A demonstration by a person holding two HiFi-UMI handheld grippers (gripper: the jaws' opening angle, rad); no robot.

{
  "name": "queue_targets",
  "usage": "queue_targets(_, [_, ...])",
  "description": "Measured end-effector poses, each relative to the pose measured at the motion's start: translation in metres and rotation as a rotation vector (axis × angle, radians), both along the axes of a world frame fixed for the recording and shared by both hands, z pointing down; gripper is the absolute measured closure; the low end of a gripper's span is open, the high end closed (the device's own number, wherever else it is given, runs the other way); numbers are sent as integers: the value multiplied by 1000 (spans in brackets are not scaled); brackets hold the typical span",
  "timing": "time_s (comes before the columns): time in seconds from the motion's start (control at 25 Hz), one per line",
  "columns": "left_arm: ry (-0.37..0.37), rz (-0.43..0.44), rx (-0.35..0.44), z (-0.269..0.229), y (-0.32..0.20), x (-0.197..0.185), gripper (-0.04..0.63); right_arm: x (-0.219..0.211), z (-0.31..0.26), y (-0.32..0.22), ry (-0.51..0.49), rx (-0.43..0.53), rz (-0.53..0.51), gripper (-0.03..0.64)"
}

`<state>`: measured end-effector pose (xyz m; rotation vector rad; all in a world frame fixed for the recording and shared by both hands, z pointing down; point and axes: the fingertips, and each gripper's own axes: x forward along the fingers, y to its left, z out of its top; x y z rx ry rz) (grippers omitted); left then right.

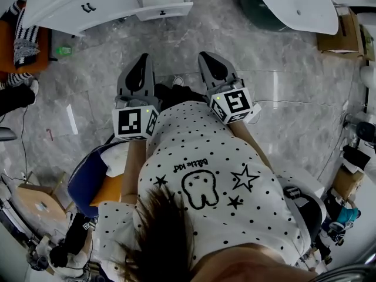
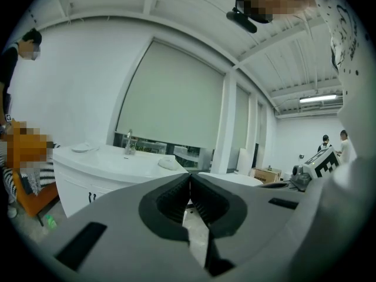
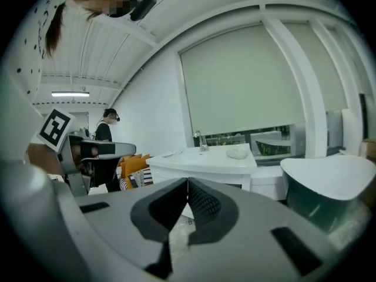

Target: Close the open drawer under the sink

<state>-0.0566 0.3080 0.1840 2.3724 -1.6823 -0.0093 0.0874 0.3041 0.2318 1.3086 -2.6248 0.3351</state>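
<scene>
Drawer under the sink [image 1: 164, 2] juts open from the white sink cabinet [image 1: 88, 4], which fills the 11 o'clock corner of the head view above the grey marble floor [image 1: 282, 104]. The drawer sits at 12 o'clock, well apart from both tongs, with bare floor between. Its front face runs roughly 9 to 3 o'clock, so it likely slides shut toward 12. The left tongs [image 1: 143, 57] and right tongs [image 1: 205, 55] are held side by side and point toward 12 o'clock. Each gripper view shows its ribbed jaws pressed together with nothing between them. The drawer lies at about 1 o'clock from the left tongs and 11 o'clock from the right, and the left pair looks slightly nearer for the push.
</scene>
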Motion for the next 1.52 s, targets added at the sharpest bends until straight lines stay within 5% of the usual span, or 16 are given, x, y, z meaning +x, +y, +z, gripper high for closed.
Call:
queue_targets(0.76, [-1, 67, -58, 12, -88, -13, 589, 1, 5, -73, 0, -64, 123, 603])
queue_targets(1.52, [-5, 125, -10, 1, -163, -74, 589, -70, -4, -142, -8, -19, 154, 603])
